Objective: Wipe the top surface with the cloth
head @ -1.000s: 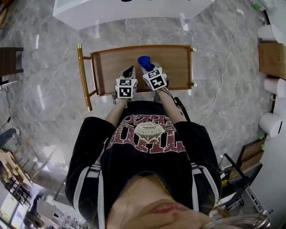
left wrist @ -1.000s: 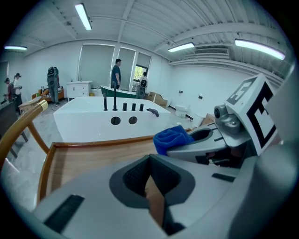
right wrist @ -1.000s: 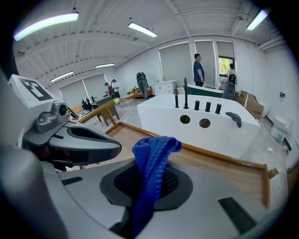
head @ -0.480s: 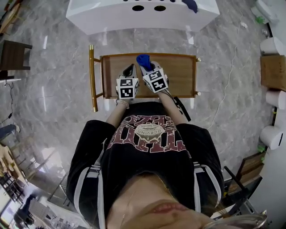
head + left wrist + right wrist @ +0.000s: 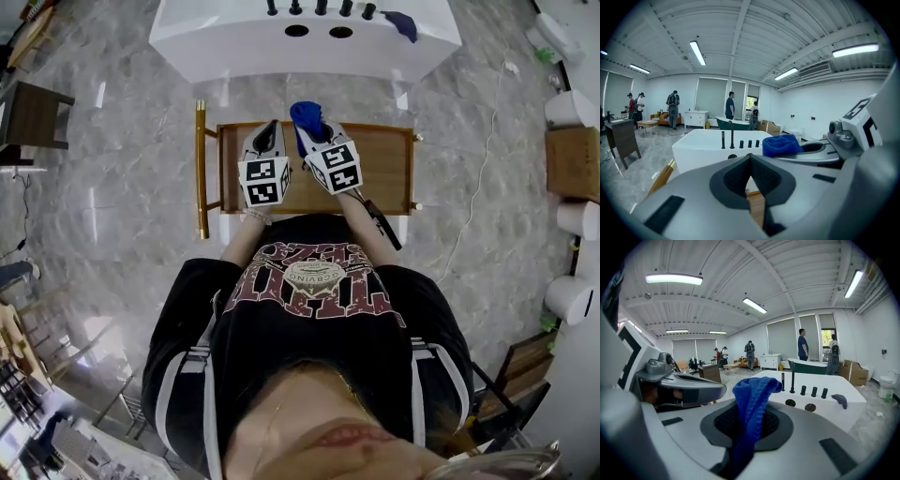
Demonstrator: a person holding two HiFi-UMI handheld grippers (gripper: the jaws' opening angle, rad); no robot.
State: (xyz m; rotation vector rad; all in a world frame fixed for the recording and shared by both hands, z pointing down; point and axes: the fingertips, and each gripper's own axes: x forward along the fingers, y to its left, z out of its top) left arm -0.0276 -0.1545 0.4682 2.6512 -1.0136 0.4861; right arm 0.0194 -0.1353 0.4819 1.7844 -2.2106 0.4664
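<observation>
One bunched, knitted blue cloth [image 5: 753, 392] stands pinched in the right tool [image 5: 746, 427]; the left tool [image 5: 750, 161] is closed, empty

I log a white tub [image 5: 225, 47] at 12 o'clock, with black taps [image 5: 319, 7] along its far edge and a dark rag [image 5: 401, 22] at 1 o'clock. Cardboard box [image 5: 574, 161] at 3 o'clock, dark stool [image 5: 33, 114] at 10 o'clock. Grey marble floor [image 5: 112, 216] all round.

Black T-shirt [image 5: 309, 347], maroon print [image 5: 314, 281], white-striped sleeves [image 5: 180, 375]; grey left hand-held gripper [image 5: 271, 127], right hand-held gripper [image 5: 316, 131], marker cubes [image 5: 264, 183]
</observation>
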